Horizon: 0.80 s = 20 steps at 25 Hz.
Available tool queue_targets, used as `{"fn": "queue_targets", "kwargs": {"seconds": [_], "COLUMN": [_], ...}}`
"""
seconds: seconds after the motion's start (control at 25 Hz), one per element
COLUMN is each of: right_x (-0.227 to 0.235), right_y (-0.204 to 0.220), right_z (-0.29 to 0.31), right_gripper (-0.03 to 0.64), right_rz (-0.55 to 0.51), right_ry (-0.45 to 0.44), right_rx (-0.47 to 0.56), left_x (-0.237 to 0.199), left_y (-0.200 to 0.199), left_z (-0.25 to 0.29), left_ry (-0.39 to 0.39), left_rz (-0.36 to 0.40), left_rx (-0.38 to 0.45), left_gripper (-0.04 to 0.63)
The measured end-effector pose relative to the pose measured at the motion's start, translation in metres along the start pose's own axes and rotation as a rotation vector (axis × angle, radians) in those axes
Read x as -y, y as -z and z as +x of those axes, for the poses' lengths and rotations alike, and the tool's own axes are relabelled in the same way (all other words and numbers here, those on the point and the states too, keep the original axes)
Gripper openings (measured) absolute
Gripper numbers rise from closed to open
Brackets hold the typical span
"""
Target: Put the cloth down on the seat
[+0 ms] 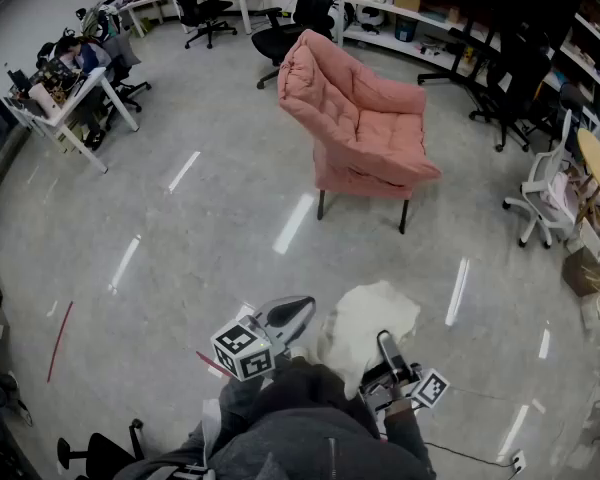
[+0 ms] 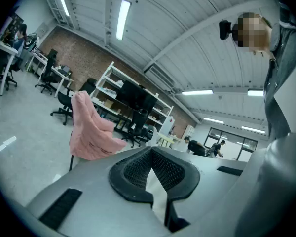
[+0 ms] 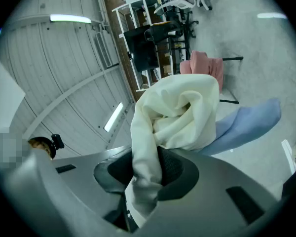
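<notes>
Now my left gripper and right gripper both clamp the cloth; mid-carry, I next must reach the distant seat.

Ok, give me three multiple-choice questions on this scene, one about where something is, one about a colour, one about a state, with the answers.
1. Where is the cloth relative to the pink chair?
A. on its seat
B. well short of it, close to the person
C. draped over its back

2. What colour is the cloth?
A. cream
B. red
C. black

3. The right claw is:
A. open and empty
B. shut on the cloth
C. shut on a chair leg

Answers:
1. B, the head view shows the cloth by the person while the chair stands bare further off.
2. A, it looks cream in the head view and the right gripper view.
3. B, a fold is pinched between its pads.
</notes>
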State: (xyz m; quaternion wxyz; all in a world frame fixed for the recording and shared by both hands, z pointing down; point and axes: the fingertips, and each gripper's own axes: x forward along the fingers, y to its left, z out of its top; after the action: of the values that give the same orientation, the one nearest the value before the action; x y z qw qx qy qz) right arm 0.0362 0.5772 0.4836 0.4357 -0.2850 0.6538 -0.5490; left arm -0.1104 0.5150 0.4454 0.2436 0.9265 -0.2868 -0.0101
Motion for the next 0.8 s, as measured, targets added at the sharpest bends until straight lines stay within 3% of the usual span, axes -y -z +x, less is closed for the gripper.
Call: {"fn": "queue_targets", "kwargs": {"seconds": [0.24,0.48,0.8], "right_x": [-0.015,-0.024,-0.023], "right_y": [0.030,0.064,0.083], "right_z": [0.036,0.056,0.061], "right_gripper": [0.101,0.101,0.101], "right_rz": [-0.002,-0.089,-0.080], "right_ry": [-0.056,-0.083,-0.120], "right_rx": [-0.004,-0.035,0.010], "left_x": [-0.016,-0.022,-0.035], "left_y": [-0.003,-0.007,0.000], "left_z": [-0.033,-0.050,-0.072], "left_ry": [0.014,0.070,0.103], "left_rz": [-0.009,-0.006,-0.007], "left_rx": [-0.007,0.003,-0.017], "left_gripper": [0.008,0.008,0.008]}}
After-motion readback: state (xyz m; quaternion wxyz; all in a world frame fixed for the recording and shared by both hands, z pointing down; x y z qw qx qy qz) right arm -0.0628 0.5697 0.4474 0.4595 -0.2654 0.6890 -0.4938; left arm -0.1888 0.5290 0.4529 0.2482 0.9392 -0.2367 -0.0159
